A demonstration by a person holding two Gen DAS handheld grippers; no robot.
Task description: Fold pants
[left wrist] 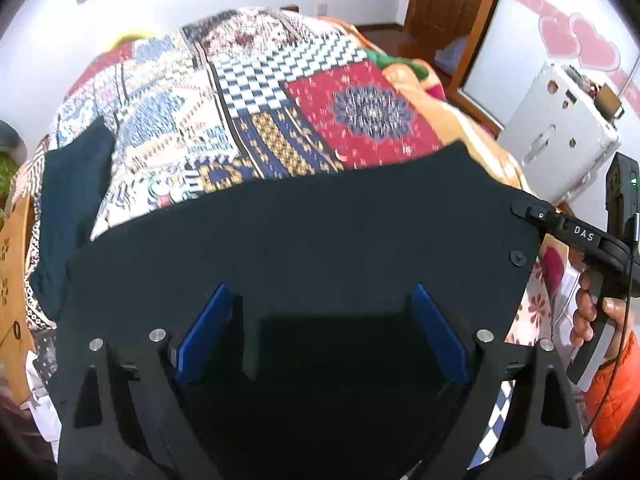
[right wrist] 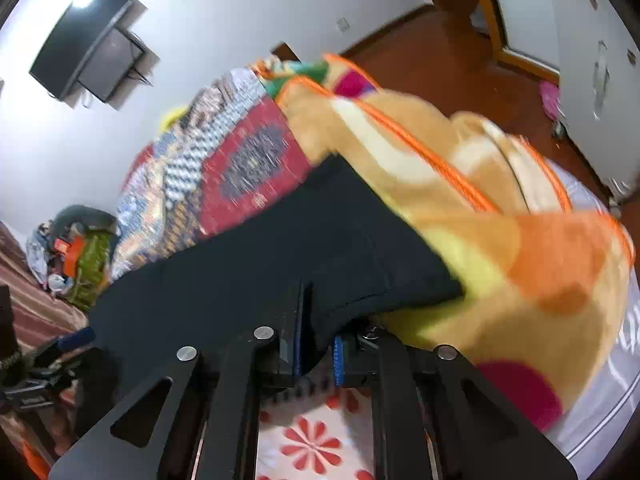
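Note:
Black pants lie spread across a bed. In the left wrist view my left gripper hovers over them, its blue pads wide apart with only flat cloth beneath. At the pants' right edge my right gripper is held by a person's hand. In the right wrist view the right gripper is shut on the near edge of the pants. The cloth is pinched between its blue pads and lifts slightly there. The left gripper shows at the lower left.
A patchwork quilt covers the bed beyond the pants. An orange and yellow fleece blanket is bunched against their right side. A white cabinet stands right of the bed, and a heap of clothes lies far left.

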